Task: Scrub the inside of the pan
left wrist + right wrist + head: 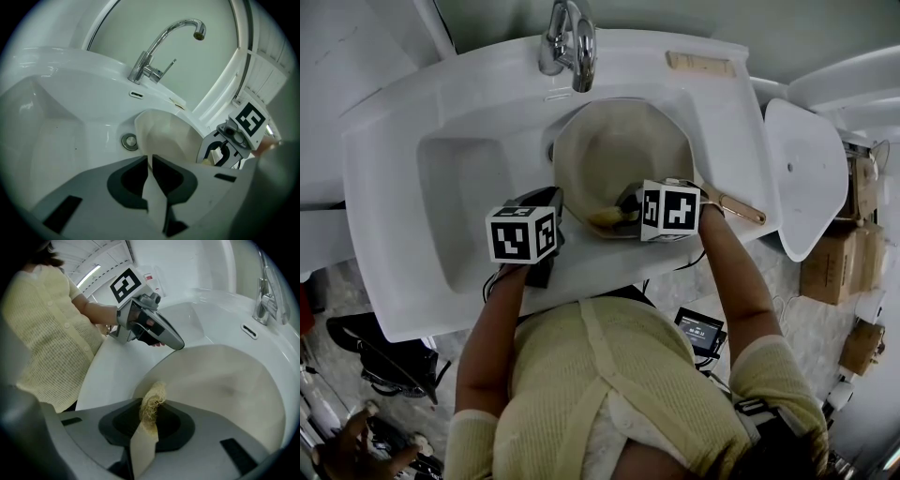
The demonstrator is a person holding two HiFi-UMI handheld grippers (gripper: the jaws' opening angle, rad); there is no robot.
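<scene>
Washroom-type corner, looks staged inside a work or storage space. White moulded sink (394, 187) with a chrome faucet (567, 42) at the far edge, round drain (129, 141) and overflow slot (136, 94), against a plain pale wall. Cream pan (619, 150) sits in the basin. Cardboard boxes (834, 267) stacked at right on a speckled floor (802, 314). Small screen device (700, 330) and cables lie near.

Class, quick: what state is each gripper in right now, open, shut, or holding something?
Left gripper: shut on the rim of the pan.
Right gripper: shut on a scrubber, inside the pan.
</scene>
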